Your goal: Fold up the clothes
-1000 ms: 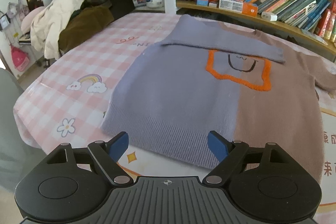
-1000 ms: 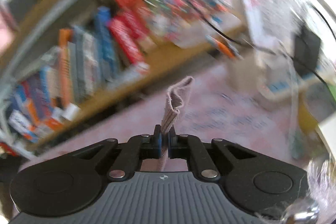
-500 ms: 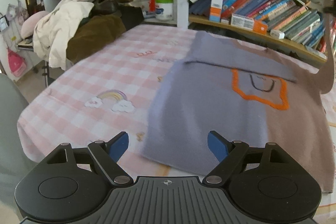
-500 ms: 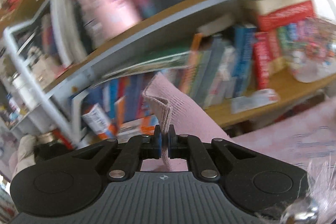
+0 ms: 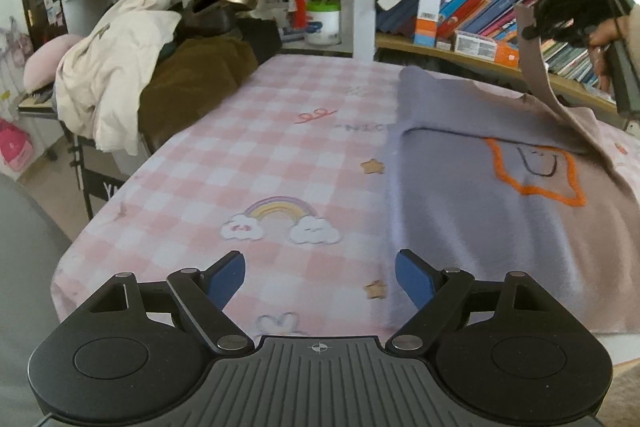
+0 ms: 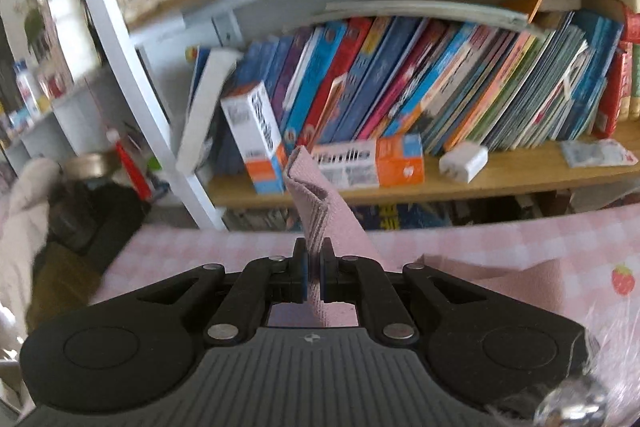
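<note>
A knitted sweater (image 5: 480,195), half lilac and half tan with an orange-outlined face patch, lies flat on the pink checked tablecloth (image 5: 256,155). Its lilac sleeve is folded across the chest. My left gripper (image 5: 320,277) hovers open over the near table edge, just left of the hem, holding nothing. My right gripper (image 6: 314,273) is shut on the cuff of the tan sleeve (image 6: 310,195), which stands up out of the jaws. In the left wrist view that sleeve (image 5: 536,67) rises off the table to the right gripper (image 5: 560,15) at the upper right.
A heap of cream and brown clothes (image 5: 132,75) sits at the table's far left corner. Bookshelves (image 6: 400,99) packed with books and boxes run along the back edge. A jar and pens (image 5: 322,23) stand on a shelf behind.
My right gripper has lifted the tan sleeve off the table and swung left over the sweater. My left gripper has drifted left, away from the hem, still open.
</note>
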### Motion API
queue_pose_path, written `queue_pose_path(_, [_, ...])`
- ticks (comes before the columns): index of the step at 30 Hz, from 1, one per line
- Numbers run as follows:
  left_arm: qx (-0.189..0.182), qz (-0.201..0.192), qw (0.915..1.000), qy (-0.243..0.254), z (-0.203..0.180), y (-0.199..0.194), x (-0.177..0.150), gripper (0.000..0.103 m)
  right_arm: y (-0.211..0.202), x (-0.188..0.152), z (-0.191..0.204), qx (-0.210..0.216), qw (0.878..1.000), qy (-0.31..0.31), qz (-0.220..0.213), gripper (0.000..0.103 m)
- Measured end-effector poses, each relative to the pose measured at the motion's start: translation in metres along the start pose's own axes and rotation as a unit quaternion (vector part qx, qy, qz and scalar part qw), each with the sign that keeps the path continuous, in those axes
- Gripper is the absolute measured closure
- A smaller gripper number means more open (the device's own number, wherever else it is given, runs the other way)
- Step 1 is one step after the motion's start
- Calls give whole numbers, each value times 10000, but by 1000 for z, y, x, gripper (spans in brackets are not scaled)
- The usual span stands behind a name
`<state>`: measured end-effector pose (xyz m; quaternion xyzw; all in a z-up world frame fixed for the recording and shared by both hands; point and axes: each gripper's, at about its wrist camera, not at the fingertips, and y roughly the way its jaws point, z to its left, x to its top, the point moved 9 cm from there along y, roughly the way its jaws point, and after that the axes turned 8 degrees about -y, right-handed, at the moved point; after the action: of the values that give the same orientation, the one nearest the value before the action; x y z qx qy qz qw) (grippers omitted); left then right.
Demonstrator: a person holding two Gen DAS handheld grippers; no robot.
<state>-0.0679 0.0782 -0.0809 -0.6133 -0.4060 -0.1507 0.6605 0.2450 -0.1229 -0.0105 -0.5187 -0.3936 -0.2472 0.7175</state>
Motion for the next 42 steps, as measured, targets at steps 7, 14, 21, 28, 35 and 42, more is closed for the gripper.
queue_pose_path(7, [5, -37, 10000, -73, 26, 0, 3, 18, 29, -33, 15, -222, 9988, -105, 422, 98])
queue_pose_path(14, [-29, -19, 10000, -86, 35, 1, 1, 18, 35, -49, 44, 1, 9978, -374, 552, 98])
queue_pose_path(21, [42, -15, 9999, -149, 45, 1, 1, 18, 45, -84, 57, 188, 9932, -456, 1052, 97])
queue_pose_path(28, [-75, -158, 9998, -37, 38, 0, 8, 18, 38, -101, 74, 714, 9874, -438, 1343, 61])
queue_pose_path(35, [-419, -255, 9988, 84, 17, 7, 21, 18, -13, -97, 69, 1026, 9870, -383, 1176, 58])
queue_pose_path(42, [-756, -33, 9971, 97, -2, 27, 25, 18, -90, -124, 9, 512, 9937, -136, 992, 57])
